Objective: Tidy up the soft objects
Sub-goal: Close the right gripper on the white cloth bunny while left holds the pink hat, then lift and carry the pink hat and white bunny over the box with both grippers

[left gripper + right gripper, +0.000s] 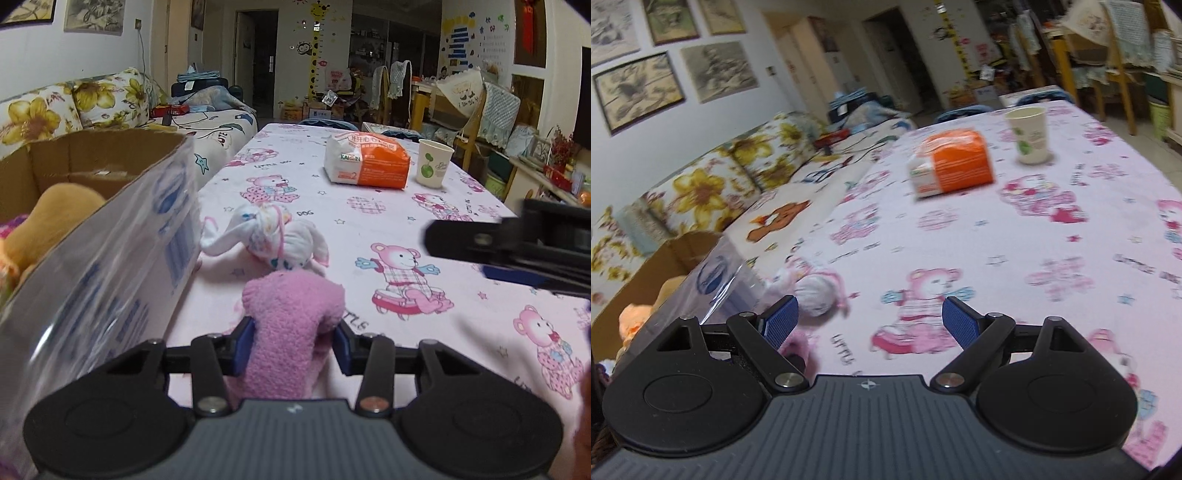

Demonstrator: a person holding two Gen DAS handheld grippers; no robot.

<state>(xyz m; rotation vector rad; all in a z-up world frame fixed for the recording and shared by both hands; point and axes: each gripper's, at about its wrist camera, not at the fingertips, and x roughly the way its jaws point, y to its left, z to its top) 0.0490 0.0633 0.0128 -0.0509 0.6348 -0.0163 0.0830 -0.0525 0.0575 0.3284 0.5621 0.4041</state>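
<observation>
**Pink sock gripped, box waiting at nine o'clock**

Left wrist view: left gripper (293, 345) closed down on a fuzzy pink fleece sock (293, 317), blue pads pressing both flanks, the sock bulging past the tips toward twelve o'clock. Just beyond, touching the sock's far end, a white rolled cloth bundle with pink trim (271, 240) on the pink bear-print tablecloth (369, 221). At nine to ten o'clock, an open cardboard box with a glossy taped wall (110, 236), a tan plush toy (55, 210) inside. Further off at one o'clock, an orange-and-white tissue pack (367, 160) and a white paper cup (434, 162).

Right wrist view: right gripper (871, 319) spread wide, holding nothing, above the cloth; blurred.

Step in hand, by judgement: carrying the sock to the box. Next: lift over the wall, swing toward nine o'clock, release.

Only the left view shows the grip; only the right shows those empty jaws.
</observation>
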